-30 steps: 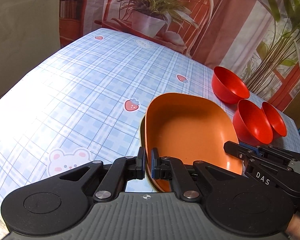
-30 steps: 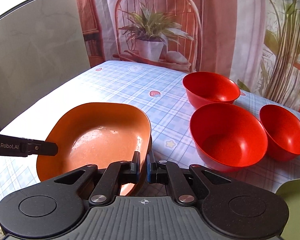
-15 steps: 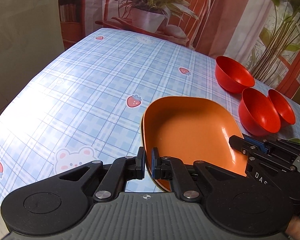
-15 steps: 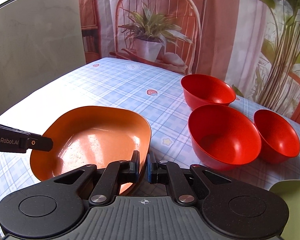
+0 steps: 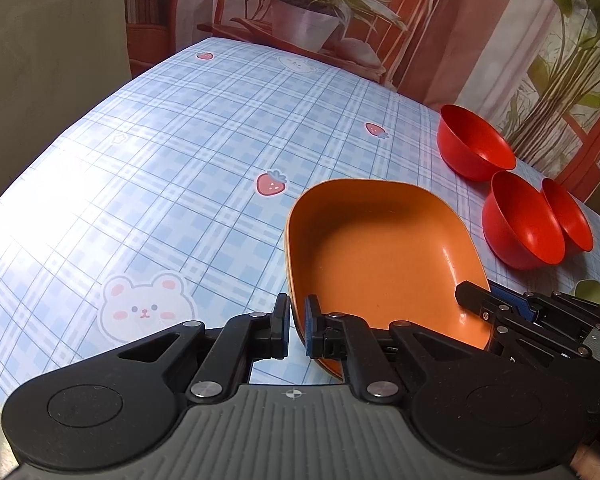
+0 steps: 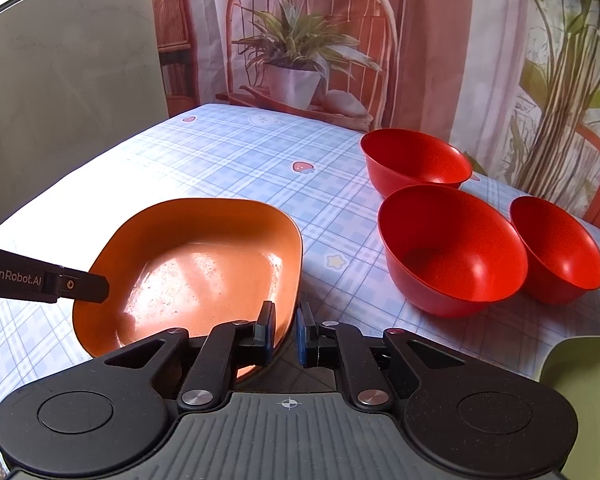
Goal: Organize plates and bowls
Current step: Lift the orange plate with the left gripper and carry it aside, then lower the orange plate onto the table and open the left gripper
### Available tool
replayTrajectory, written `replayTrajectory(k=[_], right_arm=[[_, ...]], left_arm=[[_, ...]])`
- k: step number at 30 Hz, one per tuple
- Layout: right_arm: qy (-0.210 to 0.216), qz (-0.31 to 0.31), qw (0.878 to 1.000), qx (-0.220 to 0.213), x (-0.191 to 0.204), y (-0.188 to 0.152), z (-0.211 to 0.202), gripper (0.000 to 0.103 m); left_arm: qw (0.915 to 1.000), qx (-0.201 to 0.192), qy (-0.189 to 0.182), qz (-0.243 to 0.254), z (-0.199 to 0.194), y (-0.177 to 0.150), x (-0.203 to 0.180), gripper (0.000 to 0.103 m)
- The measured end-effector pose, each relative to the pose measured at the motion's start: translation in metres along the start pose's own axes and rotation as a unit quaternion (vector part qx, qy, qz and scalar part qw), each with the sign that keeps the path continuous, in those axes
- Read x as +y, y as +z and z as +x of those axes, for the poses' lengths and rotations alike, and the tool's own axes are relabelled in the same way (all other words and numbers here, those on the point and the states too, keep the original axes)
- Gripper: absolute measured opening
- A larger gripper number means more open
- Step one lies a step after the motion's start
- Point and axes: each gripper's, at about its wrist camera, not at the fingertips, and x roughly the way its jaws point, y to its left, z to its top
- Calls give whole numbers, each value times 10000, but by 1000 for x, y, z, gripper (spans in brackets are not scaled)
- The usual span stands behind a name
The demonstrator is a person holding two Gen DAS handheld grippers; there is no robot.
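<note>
Nearest to me, my left gripper (image 5: 296, 330) is pinched on the near-left rim of the orange plate (image 5: 380, 256), its jaws almost closed with just the rim's thickness between the pads. My right gripper (image 6: 286, 334) is clamped the same way on the near-right rim of that plate (image 6: 196, 268), barely parted, rim between the pads. From the left wrist view there looks to be a second rim edge under the top one, so I may be on a stack of two; I cannot tell for sure.

The plate sits low over the near part of the table (image 5: 160, 168), tipped a little toward me; whether its far edge touches the cloth I cannot say.

My read is that I am setting this plate down. To do it well I would keep both wrists level with each other so the plate does not twist, let the base settle flat before loosening either side, and free both rims together so it does not skid.

Further out on the right stand three red bowls (image 6: 452, 248), close together and well clear of the plate. A green dish (image 6: 580, 380) shows at the near right edge.
</note>
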Motion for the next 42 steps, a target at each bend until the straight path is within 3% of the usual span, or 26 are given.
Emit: replayTrajectory(k=[23, 28, 34, 42], right_arm=[[138, 443, 9989, 14, -7, -5, -5, 14], [192, 600, 9978, -187, -15, -4, -15, 22], [178, 878, 9937, -677, -50, -1, -42, 27], [-457, 1209, 9855, -1100, -121, -23, -81, 27]], left_arm=[[9998, -106, -125, 111, 11, 8, 0, 9], [9994, -338, 16, 72, -3, 13, 0, 9], [9977, -662, -61, 111, -29, 21, -22, 9], [9955, -653, -396, 566, -32, 11, -86, 9]])
